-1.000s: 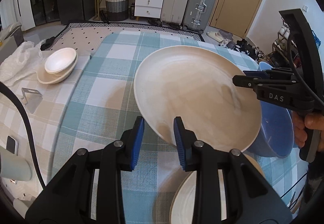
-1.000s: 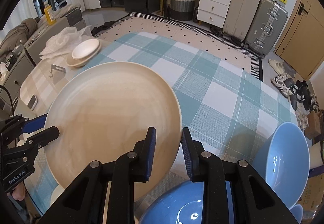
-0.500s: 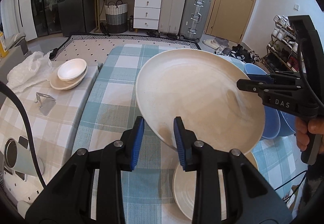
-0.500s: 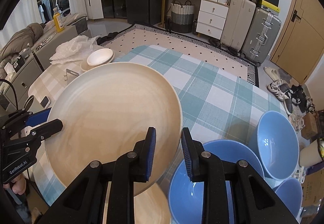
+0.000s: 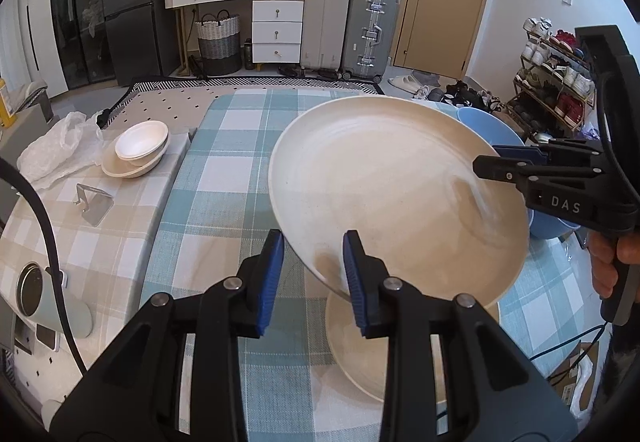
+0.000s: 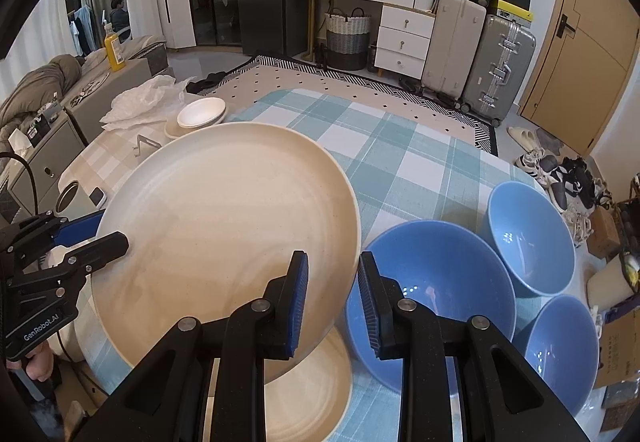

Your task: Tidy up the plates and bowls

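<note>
A: How many things are on the teal-and-white checked tablecloth (image 6: 420, 162), from the largest down?

B: Two large cream round plates. One cream plate (image 5: 396, 194) is in the air, and a second cream plate (image 5: 360, 354) lies flat on the cloth below it. Then three light blue bowls: the big one (image 6: 436, 290) just beside the lifted plate, and two more (image 6: 528, 238) (image 6: 560, 350) to its right. Far away there is a small stack of white bowls (image 5: 140, 148) on the beige checked cloth.

A: How does the lifted plate sit?

B: It is tilted, with the face turned up toward both cameras. It is round, so it has no long axis. The low edge is nearest the left gripper.

A: And the claws?

B: The left gripper (image 5: 312, 274) is clamped on the near rim. The right gripper (image 6: 332, 298) is clamped on the opposite rim. Each is held by a hand.

A: What changes from one second ago?

B: The plate is higher above the table now. The second plate and all three blue bowls are visible; before they were mostly hidden.
</note>
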{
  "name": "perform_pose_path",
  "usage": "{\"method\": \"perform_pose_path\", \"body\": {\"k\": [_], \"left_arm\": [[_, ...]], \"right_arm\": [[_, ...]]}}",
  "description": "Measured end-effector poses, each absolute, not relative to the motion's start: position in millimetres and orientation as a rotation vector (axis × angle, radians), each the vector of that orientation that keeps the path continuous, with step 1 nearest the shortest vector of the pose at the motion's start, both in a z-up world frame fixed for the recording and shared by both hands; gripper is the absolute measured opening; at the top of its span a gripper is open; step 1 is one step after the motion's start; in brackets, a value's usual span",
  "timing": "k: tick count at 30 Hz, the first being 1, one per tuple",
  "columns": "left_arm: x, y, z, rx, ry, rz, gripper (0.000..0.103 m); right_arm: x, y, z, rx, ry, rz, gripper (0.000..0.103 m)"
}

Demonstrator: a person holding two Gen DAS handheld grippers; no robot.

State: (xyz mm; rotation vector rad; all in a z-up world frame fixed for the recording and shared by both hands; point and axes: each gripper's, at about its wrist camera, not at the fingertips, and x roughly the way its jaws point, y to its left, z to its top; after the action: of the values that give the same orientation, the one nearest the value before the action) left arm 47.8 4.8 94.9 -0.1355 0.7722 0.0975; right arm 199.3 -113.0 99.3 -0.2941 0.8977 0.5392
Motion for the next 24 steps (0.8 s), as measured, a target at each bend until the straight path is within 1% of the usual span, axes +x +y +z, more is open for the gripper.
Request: {"method": "perform_pose_path", "body": {"k": [10,24], "left_arm": [[11,-19,102,-0.108,0.748,0.08,0.027],[-7,-27,87,-0.088,0.764,0.068,0.027]], "right_arm": [[163,-131,105,-0.281,0.879,0.524,0.026],[131,-142,99,-0.266,0.871,0.519,0.026]]}}
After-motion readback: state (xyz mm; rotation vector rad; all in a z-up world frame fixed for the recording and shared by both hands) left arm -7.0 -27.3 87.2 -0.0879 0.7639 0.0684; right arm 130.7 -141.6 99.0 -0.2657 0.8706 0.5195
